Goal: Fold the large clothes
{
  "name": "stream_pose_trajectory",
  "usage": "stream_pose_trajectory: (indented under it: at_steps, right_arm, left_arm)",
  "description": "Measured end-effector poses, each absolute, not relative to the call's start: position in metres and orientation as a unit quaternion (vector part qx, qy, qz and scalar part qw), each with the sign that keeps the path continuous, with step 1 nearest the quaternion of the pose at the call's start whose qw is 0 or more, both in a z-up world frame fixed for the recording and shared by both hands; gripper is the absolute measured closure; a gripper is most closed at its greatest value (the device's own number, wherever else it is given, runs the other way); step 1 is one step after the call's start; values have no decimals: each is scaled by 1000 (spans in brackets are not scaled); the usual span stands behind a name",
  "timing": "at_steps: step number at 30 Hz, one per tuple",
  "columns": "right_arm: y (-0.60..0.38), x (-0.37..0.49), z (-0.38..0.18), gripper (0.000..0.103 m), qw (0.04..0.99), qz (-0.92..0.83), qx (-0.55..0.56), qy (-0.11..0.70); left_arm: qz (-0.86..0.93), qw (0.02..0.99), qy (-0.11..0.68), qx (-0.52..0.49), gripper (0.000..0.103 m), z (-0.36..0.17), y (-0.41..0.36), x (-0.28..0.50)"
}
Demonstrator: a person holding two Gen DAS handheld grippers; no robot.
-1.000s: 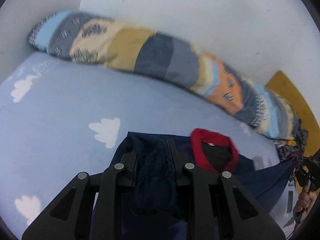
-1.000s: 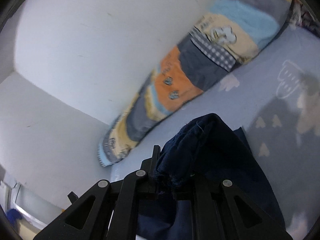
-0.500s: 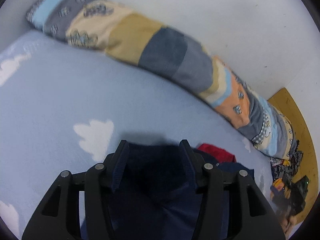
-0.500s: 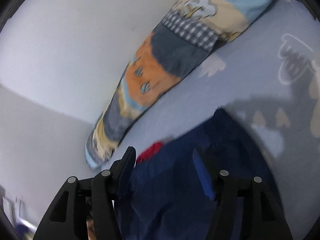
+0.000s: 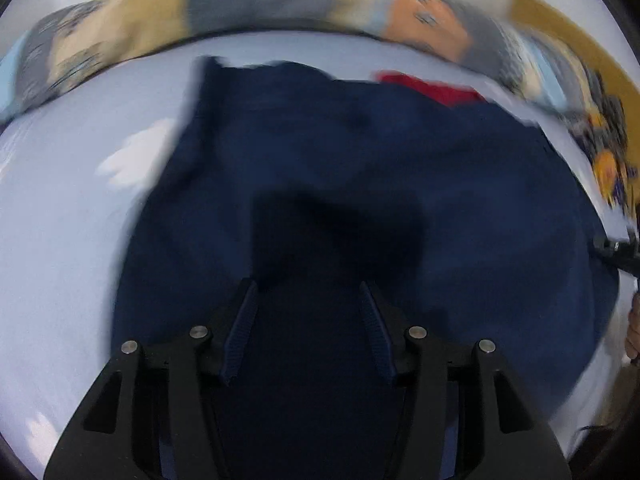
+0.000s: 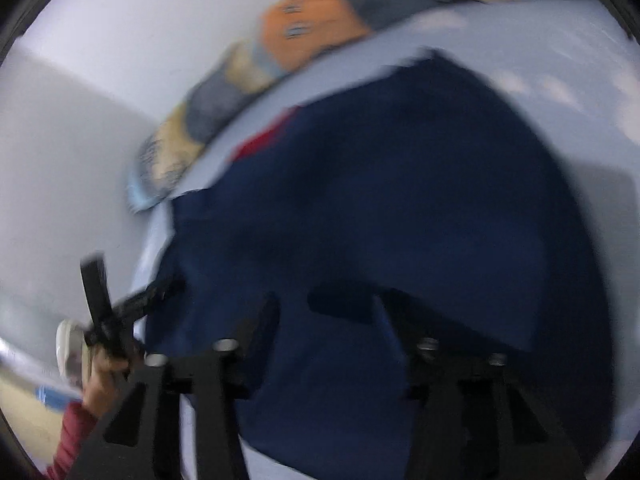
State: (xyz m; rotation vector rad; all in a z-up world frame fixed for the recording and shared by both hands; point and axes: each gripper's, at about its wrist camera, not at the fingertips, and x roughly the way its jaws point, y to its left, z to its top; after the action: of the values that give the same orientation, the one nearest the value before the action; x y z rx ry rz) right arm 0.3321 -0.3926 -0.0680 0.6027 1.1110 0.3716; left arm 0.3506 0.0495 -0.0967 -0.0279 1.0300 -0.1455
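Garment (image 5: 360,168) is seen as dark navy, with a red collar (image 5: 436,88) peeking out. Sheet (image 5: 60,220) is done in pale blue with white clouds. Long pillow (image 5: 260,4) is patched in tan, grey, orange, light blue. Sleeve (image 6: 74,436) is maroon.

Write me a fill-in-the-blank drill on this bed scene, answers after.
1. The navy garment lies spread on a pale blue sheet printed with white ____.
2. The collar showing at the garment's far edge is ____.
3. Along the wall lies a long patchwork ____.
4. The left gripper has ____ between its fingers.

Answers: clouds; red; pillow; nothing
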Motion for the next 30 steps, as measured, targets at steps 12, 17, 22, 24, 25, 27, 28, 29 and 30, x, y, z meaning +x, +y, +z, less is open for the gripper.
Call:
stream_pose_trajectory:
  at_steps: [12, 17, 22, 24, 25, 27, 28, 29, 30]
  right_arm:
    - [-382, 284, 3, 83, 832, 91, 223, 499]
    - [-292, 266, 19, 77, 820, 146, 213, 512]
    - [-276, 269, -7, 79, 813, 134, 160, 544]
    - [-297, 273, -13, 83, 810, 93, 157, 558]
    - [-312, 276, -15, 84, 810, 69, 158, 561]
    - [-352, 277, -11, 83, 821, -21, 146, 551]
    - [-361, 276, -7, 80, 825, -47, 143, 545]
    - [-375, 275, -2, 78, 830, -69, 155, 531]
    - [-378, 274, 2, 78, 833, -65, 172, 522]
  left_arm:
    - [-14, 887, 457, -69, 43, -29, 13, 277]
    - [-1, 875, 475, -99, 40, -50, -38, 248]
    - [48, 867, 495, -26, 40, -81, -32, 239]
    - [36, 858, 511, -48, 40, -85, -18, 244]
    - [40, 860, 505, -56, 40, -80, -13, 245]
    - [80, 870, 486, -33, 40, -69, -10, 246]
    - [83, 877, 472, -36, 40, -62, -9, 248]
    - [80, 880, 466, -50, 40, -58, -8, 251]
    - [75, 883, 458, -75, 40, -53, -5, 254]
